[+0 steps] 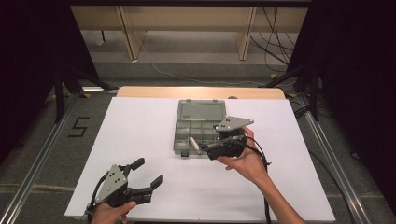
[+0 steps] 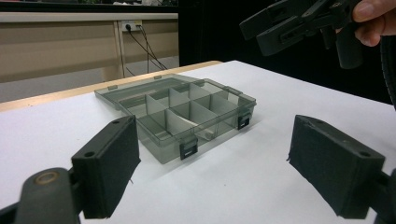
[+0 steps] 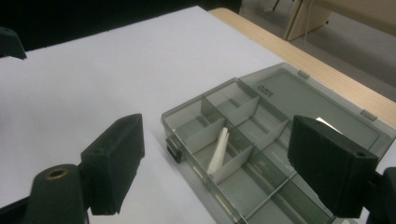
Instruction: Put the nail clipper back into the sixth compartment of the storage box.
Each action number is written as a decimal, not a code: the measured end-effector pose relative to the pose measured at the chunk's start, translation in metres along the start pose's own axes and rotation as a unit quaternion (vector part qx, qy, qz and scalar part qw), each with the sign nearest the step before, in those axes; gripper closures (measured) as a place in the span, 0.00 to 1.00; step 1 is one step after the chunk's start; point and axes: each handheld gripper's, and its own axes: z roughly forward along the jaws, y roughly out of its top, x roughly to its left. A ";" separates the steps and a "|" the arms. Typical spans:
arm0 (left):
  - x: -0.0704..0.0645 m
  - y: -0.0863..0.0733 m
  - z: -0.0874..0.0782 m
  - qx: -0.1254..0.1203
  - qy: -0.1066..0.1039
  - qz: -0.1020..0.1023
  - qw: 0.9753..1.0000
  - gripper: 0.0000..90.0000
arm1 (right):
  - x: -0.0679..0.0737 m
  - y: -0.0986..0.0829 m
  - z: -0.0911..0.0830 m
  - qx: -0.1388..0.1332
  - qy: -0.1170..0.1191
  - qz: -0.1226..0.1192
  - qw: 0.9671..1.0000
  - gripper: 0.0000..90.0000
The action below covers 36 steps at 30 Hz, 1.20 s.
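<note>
White worktop noted. Right tongs held open directly above compartment box — white strip lies below between the jaws, long axis pointing away. Left tongs open, empty, well apart.

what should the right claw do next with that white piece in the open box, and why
Probably lower the right claw straight onto the white piece and close on it. Its jaws stand open above the organiser box, whose lid lies flat open, and the piece leans on a divider in a front compartment. The left claw is open, well clear on the white sheet.
</note>
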 end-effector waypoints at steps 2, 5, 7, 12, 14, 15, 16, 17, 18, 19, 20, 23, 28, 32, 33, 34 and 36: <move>0.000 0.000 0.000 -0.001 -0.001 0.001 1.000 0.18 | 0.001 -0.001 -0.002 -0.008 0.002 0.000 1.000 0.22; 0.001 0.000 0.001 -0.007 -0.006 0.006 1.000 0.18 | 0.003 -0.003 -0.005 -0.010 0.004 -0.001 1.000 0.21; 0.001 0.001 0.000 -0.003 -0.003 0.008 1.000 0.18 | 0.004 -0.005 -0.007 -0.013 0.006 0.001 1.000 0.21; 0.000 0.000 0.000 0.000 -0.001 0.001 1.000 0.18 | 0.005 -0.008 -0.012 -0.026 0.009 0.002 1.000 0.19; 0.000 0.000 0.000 0.000 -0.001 0.002 1.000 0.18 | 0.006 -0.009 -0.014 -0.029 0.005 0.001 1.000 0.19; 0.000 0.000 0.000 -0.001 -0.001 0.001 1.000 0.18 | 0.006 -0.010 -0.015 -0.029 0.010 0.002 1.000 0.19; 0.000 0.000 0.000 0.000 -0.001 0.001 1.000 0.18 | 0.006 -0.010 -0.015 -0.034 0.007 0.000 0.999 0.19; 0.000 0.000 0.000 0.001 0.000 0.001 1.000 0.18 | 0.007 -0.011 -0.016 -0.033 0.009 0.001 0.999 0.20; 0.000 0.000 0.000 0.000 0.000 0.000 1.000 0.18 | 0.007 -0.012 -0.016 -0.042 0.005 -0.001 0.999 0.19; 0.000 0.000 0.000 0.000 -0.001 0.000 1.000 0.18 | 0.008 -0.012 -0.017 -0.040 0.007 0.002 0.999 0.19; 0.001 0.000 0.001 -0.007 -0.005 0.006 1.000 0.18 | 0.008 -0.013 -0.018 -0.038 0.008 0.001 0.999 0.19; 0.001 0.001 0.000 -0.002 -0.002 0.006 1.000 0.18 | 0.009 -0.016 -0.019 -0.044 0.009 0.003 0.999 0.19; 0.001 0.001 -0.001 -0.001 -0.001 0.005 1.000 0.18 | 0.009 -0.019 -0.022 -0.049 0.003 0.003 0.999 0.19; 0.001 0.001 0.001 -0.007 -0.006 0.007 1.000 0.18 | 0.010 -0.020 -0.025 -0.056 0.003 0.005 0.998 0.19; 0.001 0.001 0.000 -0.005 -0.005 0.009 1.000 0.18 | 0.010 -0.021 -0.025 -0.059 0.004 0.006 0.998 0.19; 0.001 0.001 0.000 -0.001 -0.002 0.005 1.000 0.18 | 0.010 -0.021 -0.026 -0.061 0.004 0.004 0.998 0.19; 0.001 0.001 0.001 -0.006 -0.006 0.007 1.000 0.18 | 0.011 -0.023 -0.026 -0.061 0.010 0.009 0.998 0.19</move>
